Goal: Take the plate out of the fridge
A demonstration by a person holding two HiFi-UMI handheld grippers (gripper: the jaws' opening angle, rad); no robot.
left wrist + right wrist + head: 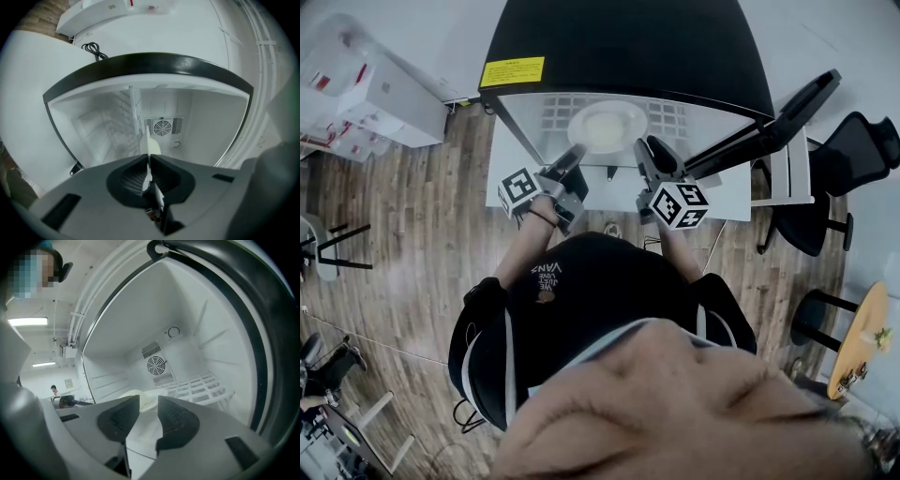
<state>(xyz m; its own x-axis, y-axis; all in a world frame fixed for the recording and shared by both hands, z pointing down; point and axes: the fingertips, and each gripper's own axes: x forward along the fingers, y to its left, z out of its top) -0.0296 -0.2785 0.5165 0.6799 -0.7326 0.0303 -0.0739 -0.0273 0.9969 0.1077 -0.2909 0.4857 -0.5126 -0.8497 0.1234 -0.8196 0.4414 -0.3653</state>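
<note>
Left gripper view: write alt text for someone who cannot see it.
The left gripper is shut on the rim of a white plate, seen edge-on, inside an open fridge. A round fan vent sits on the back wall.

Left hand-held gripper [577,152] clamped, right hand-held gripper [650,147] jaws apart, arms forward

Wood floor [412,234] w/ blk office chair [808,225] at right.

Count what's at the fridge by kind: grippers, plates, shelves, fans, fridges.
grippers: 2 (left gripper, right gripper)
plate: 1
shelf: 1
fan: 1
fridge: 1
Total: 6
</note>
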